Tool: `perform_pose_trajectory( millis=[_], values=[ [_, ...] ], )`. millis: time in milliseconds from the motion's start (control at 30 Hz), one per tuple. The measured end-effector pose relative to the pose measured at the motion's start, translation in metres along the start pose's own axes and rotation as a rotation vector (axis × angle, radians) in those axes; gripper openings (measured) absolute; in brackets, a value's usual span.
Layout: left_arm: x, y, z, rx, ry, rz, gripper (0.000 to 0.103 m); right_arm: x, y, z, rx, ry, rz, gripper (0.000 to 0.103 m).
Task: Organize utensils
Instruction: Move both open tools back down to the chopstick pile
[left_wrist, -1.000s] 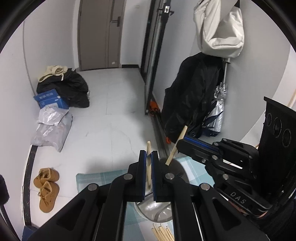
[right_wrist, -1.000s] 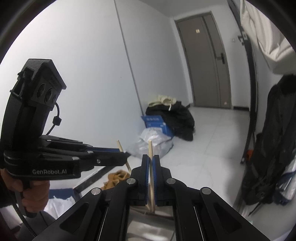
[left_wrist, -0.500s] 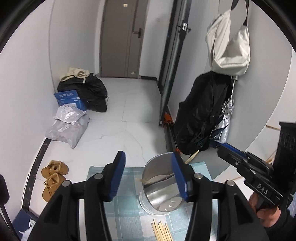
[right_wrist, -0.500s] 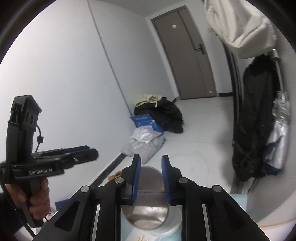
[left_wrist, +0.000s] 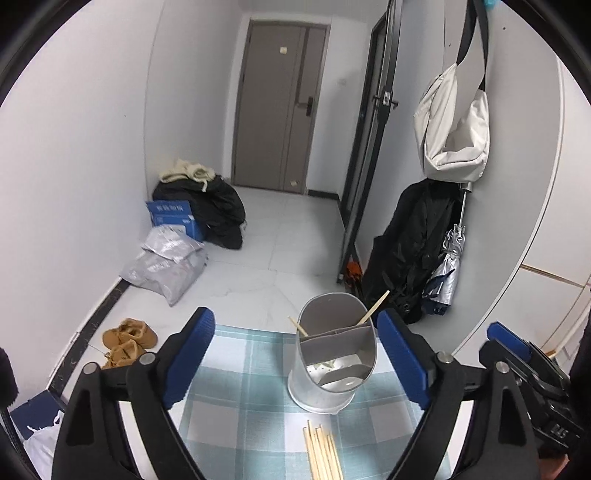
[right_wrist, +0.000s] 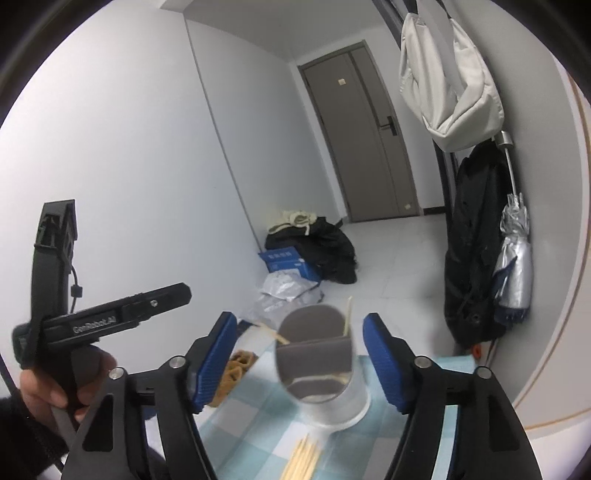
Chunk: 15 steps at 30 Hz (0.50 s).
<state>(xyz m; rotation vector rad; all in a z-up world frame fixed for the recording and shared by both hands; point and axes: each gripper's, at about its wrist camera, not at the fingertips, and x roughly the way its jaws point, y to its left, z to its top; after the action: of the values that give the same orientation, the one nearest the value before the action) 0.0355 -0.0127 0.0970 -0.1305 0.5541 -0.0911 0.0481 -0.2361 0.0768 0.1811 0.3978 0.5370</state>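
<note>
A grey metal utensil holder (left_wrist: 332, 350) (right_wrist: 319, 363) with a divider stands on the checked cloth (left_wrist: 240, 406). Two wooden chopsticks (left_wrist: 373, 308) (right_wrist: 347, 321) lean in its back half. Several loose chopsticks (left_wrist: 321, 456) (right_wrist: 301, 459) lie on the cloth in front of it. My left gripper (left_wrist: 293, 354) hangs behind and above the holder, its jaws opening wide with nothing gripped. My right gripper (right_wrist: 301, 363) is likewise back from the holder, jaws opening, nothing between the pads. Each gripper shows in the other's view at the side (right_wrist: 110, 317) (left_wrist: 535, 373).
The cloth's far edge (left_wrist: 255, 330) drops to a tiled floor with brown shoes (left_wrist: 125, 341), plastic bags (left_wrist: 166, 258), a blue box (left_wrist: 173, 218) and dark clothing (left_wrist: 214, 206). A black coat and a folded umbrella (left_wrist: 448, 273) hang on the right wall.
Both grippers were shut on a chopstick each above the holder. They let go, the chopsticks dropped into the holder, and both grippers opened wide while pulling back and up.
</note>
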Motion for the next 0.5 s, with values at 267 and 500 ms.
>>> perform_pose_trajectory(
  millis=[267, 500],
  values=[
    [-0.012, 0.007, -0.033, -0.019, -0.049, 0.003, 0.097, -0.028, 0.016, -0.036, 0.007, -0.062, -0.035, 0.103],
    [-0.007, 0.015, -0.058, -0.049, -0.041, 0.032, 0.098, -0.032, 0.036, -0.063, -0.106, -0.087, -0.097, 0.103]
  ],
)
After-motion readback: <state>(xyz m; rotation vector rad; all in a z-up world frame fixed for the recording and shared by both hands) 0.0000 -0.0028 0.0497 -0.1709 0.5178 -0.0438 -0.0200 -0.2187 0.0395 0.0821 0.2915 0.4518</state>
